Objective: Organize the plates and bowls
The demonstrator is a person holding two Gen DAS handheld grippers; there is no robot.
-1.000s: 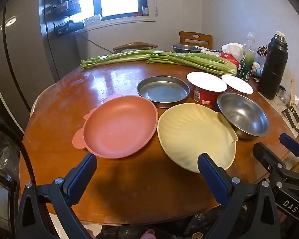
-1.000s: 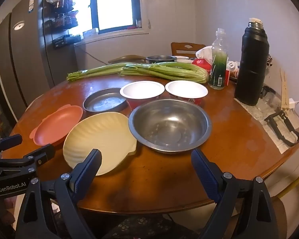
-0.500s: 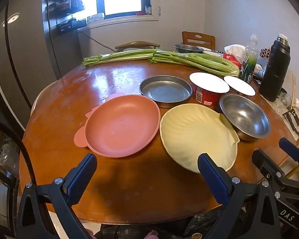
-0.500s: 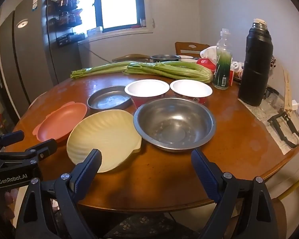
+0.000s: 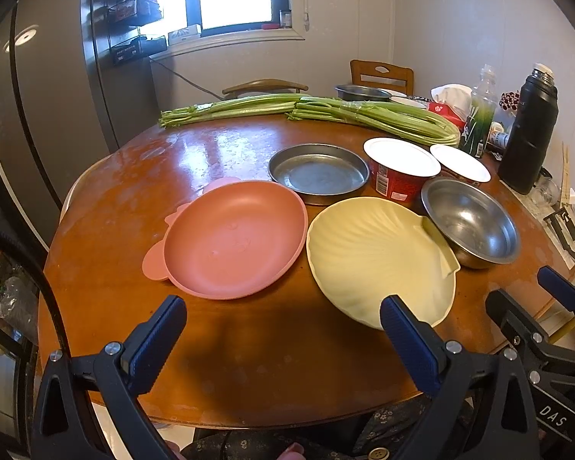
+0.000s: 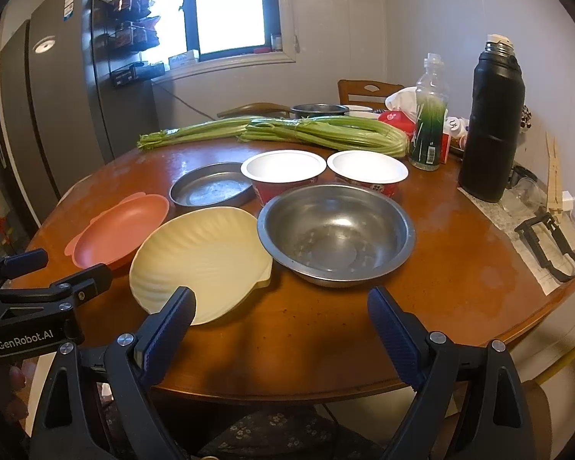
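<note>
Across the round wooden desk [image 5: 226, 153] the pink plastic plate [image 5: 234, 237], cream shell-shaped plate [image 5: 372, 253] and steel bowl [image 6: 335, 234] lay unstacked, so you held your left gripper [image 5: 283, 329] and right gripper [image 6: 280, 318] back, jaws spread wide, empty.

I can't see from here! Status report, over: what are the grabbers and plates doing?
Left gripper open, empty. Right gripper open, empty. Pink plate, shell plate, steel bowl untouched on table. Nothing blocking.
</note>
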